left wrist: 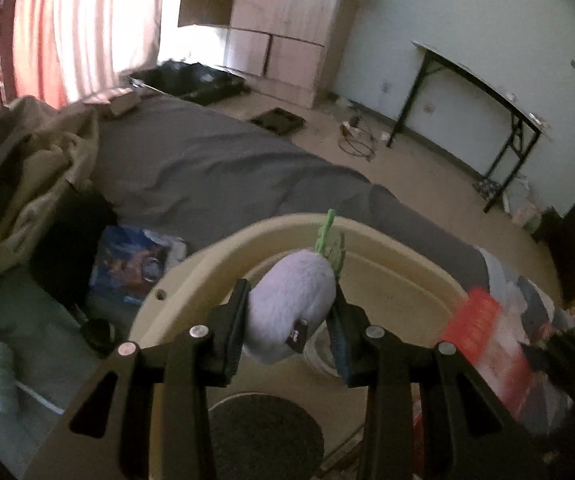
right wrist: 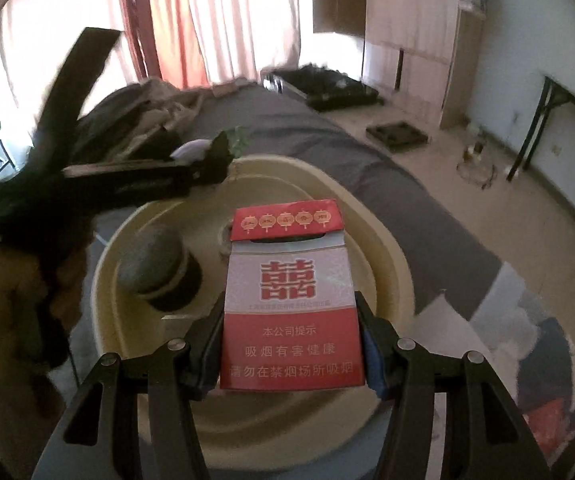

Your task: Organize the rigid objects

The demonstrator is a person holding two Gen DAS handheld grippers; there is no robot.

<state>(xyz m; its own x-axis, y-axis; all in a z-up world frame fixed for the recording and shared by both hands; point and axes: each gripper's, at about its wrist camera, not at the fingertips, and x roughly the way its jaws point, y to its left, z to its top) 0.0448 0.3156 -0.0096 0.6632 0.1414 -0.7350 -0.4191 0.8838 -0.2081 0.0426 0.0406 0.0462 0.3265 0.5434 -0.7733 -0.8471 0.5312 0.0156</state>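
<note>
R fingers: right gripper (right wrist: 289, 344) clamped on the lower half of a red-and-white cigarette pack (right wrist: 289, 300), pads on its two narrow sides; flip lid ajar at the far end.
Pack axis: long axis runs straight out along the fingers, away from the wrist, printed face up twd camera.
Pack vs basin: pack hangs over the cream plastic basin (right wrist: 387, 256), roughly above its middle, not touching the floor of it as far as I can tell.
L fingers: left gripper (left wrist: 289, 320) pinched on a lilac plush turnip toy (left wrist: 291, 300), jaws at their narrowest, squeezing the soft body from both sides.
Toy axis: green leaf tuft (left wrist: 333, 240) points away from the wrist and a bit right; small black tag on the near side.
Toy vs basin: in L view the toy sits over the basin rim (left wrist: 215, 252), far side; in R view the left gripper (right wrist: 207, 156) shows at the basin's far-left edge, so it's nearer the rim than the centre.
Already in basin: dark round tin w/ grey lid (right wrist: 159, 268); a pale ring-like item behind the pack, too hidden to name.
Nearer hand: R is better placed, pack already over open floor just R of the tin.
Key relation: drop zone lies directly below R fingers; judgement, lower and let go, keeping clear of the tin.
Surroundings: basin rests on a grey-sheeted bed (left wrist: 207, 160).
</note>
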